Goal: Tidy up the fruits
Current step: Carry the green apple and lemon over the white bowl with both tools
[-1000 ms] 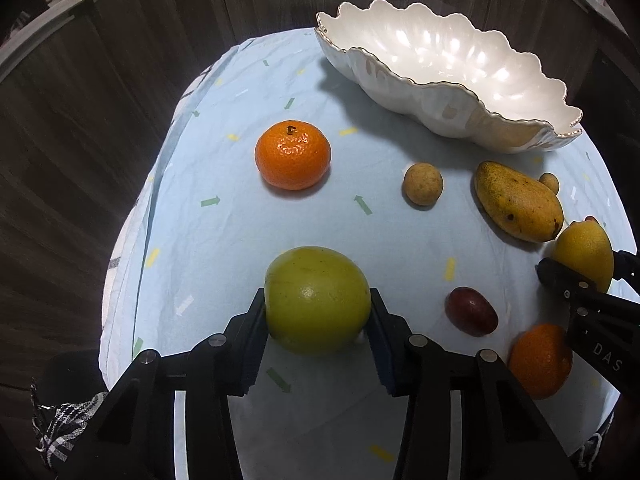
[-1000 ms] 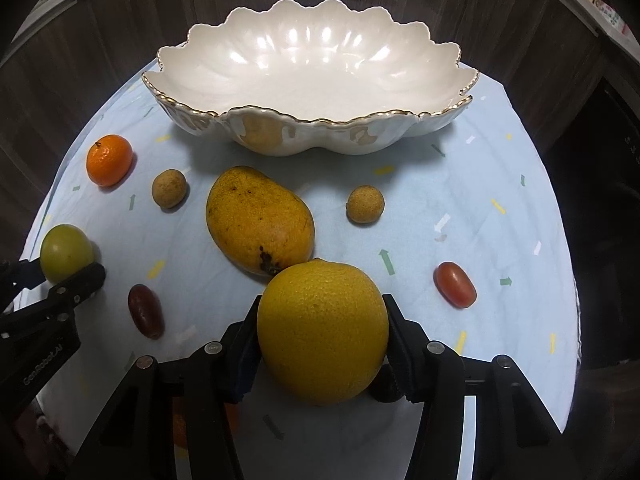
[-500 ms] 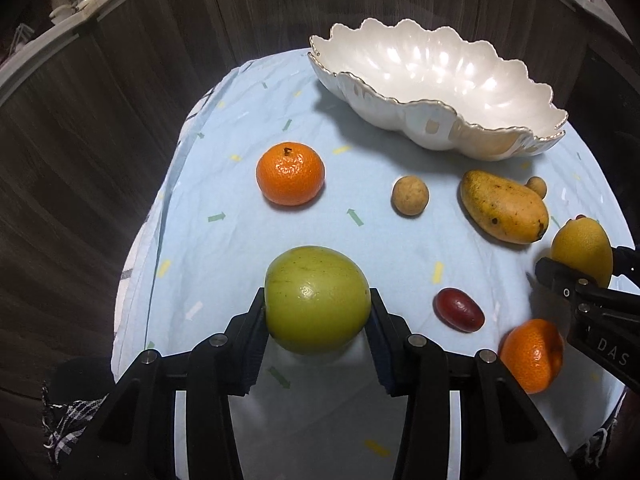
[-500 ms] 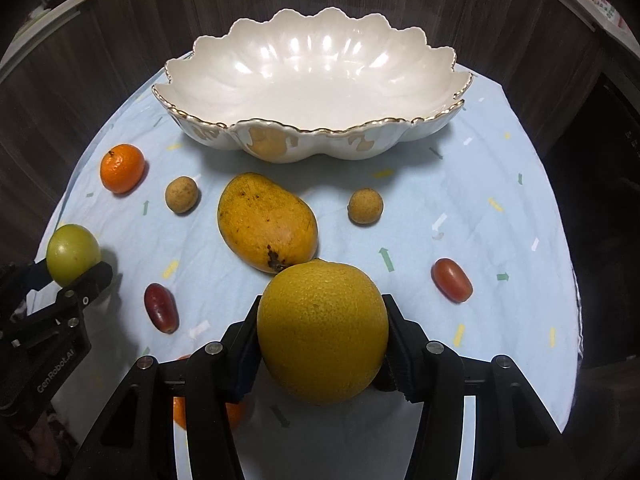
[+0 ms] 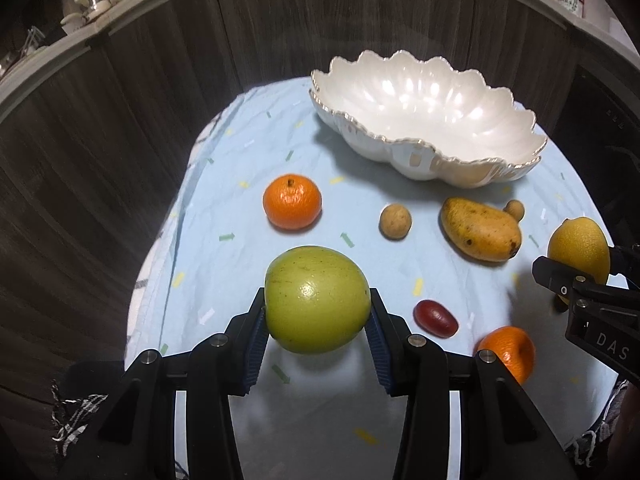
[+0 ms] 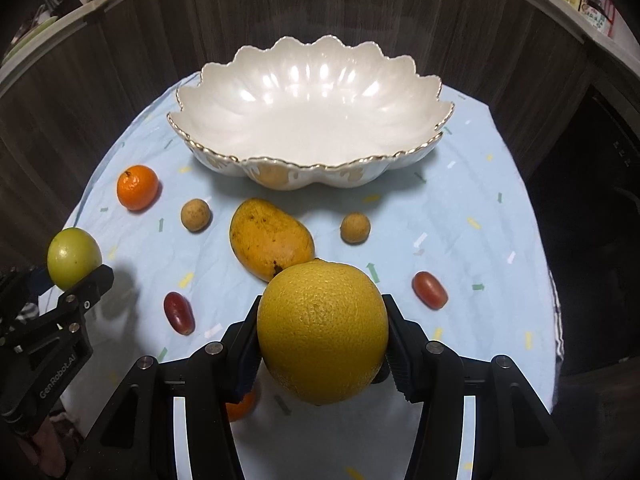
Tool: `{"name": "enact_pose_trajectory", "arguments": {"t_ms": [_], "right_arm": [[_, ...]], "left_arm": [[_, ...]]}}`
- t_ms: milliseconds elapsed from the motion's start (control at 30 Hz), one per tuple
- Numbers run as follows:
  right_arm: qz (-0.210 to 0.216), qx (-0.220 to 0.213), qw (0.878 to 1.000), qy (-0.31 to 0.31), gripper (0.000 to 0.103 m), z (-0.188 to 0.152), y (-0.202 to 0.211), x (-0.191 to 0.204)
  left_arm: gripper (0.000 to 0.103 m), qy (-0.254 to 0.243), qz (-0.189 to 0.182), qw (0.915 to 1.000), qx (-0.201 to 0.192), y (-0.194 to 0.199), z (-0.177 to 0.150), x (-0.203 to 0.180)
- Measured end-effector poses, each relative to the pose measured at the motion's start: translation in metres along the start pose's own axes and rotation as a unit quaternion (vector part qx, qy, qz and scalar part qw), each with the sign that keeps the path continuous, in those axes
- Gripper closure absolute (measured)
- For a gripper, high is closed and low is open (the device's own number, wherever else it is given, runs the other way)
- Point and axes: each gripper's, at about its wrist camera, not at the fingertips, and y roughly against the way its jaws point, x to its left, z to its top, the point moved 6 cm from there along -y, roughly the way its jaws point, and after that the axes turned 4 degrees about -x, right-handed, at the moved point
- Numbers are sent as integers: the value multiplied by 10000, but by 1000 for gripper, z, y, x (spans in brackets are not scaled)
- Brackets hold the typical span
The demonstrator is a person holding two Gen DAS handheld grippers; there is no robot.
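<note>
Fruits: I hold two, both lifted off the blue cloth (image 5: 240, 248); the others lie loose on it.
Left gripper (image 5: 317, 318): my jaws closed on the green fruit (image 5: 317, 299), pads pressing both its sides.
Right gripper (image 6: 322, 338): my jaws clamped on the big yellow citrus (image 6: 322, 333), which fills the gap.
Bowl (image 6: 400, 160): white, scalloped, gold rim, at the far side of the cloth, no fruit in it.
Between me and bowl: mango (image 6: 270, 238) lies just ahead of the yellow citrus, directly between it and the bowl's front wall.
Left side clutter: mandarin (image 5: 292, 201) ahead of the green fruit, small brown round fruit (image 5: 395, 221) to its right.
Other bits: second brown round fruit (image 6: 355, 228) right of the mango; dark red oval fruit (image 6: 179, 313) near my left gripper, another red one (image 6: 430, 290) on the right.
Under right gripper: an orange (image 5: 510, 352), partly hidden by my finger in the right view.
Surroundings: dark wood panels (image 6: 120, 60) behind the table.
</note>
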Motion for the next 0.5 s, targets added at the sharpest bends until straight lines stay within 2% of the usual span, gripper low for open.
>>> {"name": "enact_pose_trajectory", "arguments": {"t_ms": [500], "right_arm": [[51, -364, 9993, -86, 49, 21, 14, -9]], "left_arm": [[59, -84, -18, 9992, -389, 22, 22, -8]]}}
